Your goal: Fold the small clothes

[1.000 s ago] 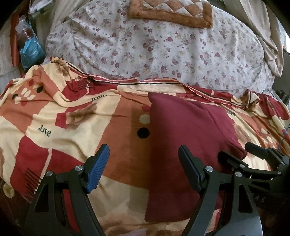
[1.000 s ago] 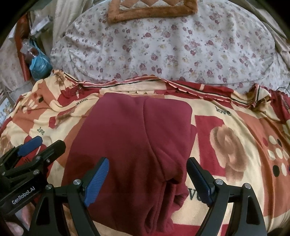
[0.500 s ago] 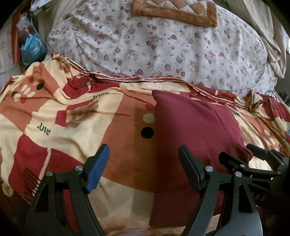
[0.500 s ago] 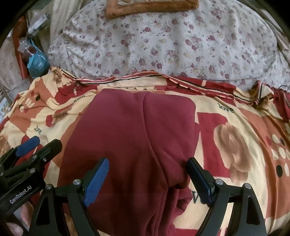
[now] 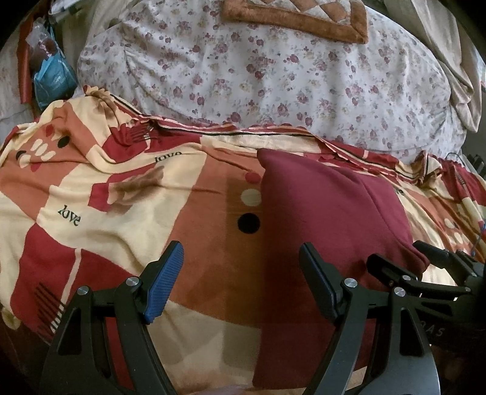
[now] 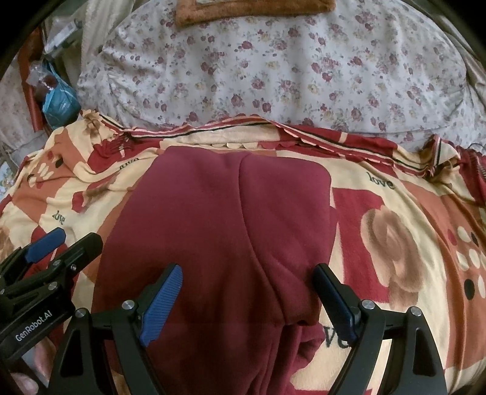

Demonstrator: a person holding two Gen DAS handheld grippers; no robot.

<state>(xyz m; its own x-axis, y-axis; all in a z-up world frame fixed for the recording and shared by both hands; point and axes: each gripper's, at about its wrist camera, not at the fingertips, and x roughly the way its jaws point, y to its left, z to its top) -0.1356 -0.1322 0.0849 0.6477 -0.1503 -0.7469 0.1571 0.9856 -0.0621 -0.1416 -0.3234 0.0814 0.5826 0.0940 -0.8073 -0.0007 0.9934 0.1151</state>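
A dark red garment lies folded on a patterned blanket; its right half is doubled over the left along a seam. In the left wrist view the garment lies to the right. My left gripper is open and empty, over the garment's left edge. My right gripper is open and empty above the garment's near part. Each gripper shows at the edge of the other's view: the right gripper and the left gripper.
A floral quilt is heaped behind the blanket, with a brown-edged cushion on top. Blue bags and clutter lie at the far left. A beige cloth hangs at the far right.
Both grippers have drifted slightly; the garment sits a little farther right in the left view and nearer in the right view. Jaws stay open. The garment has not changed shape.
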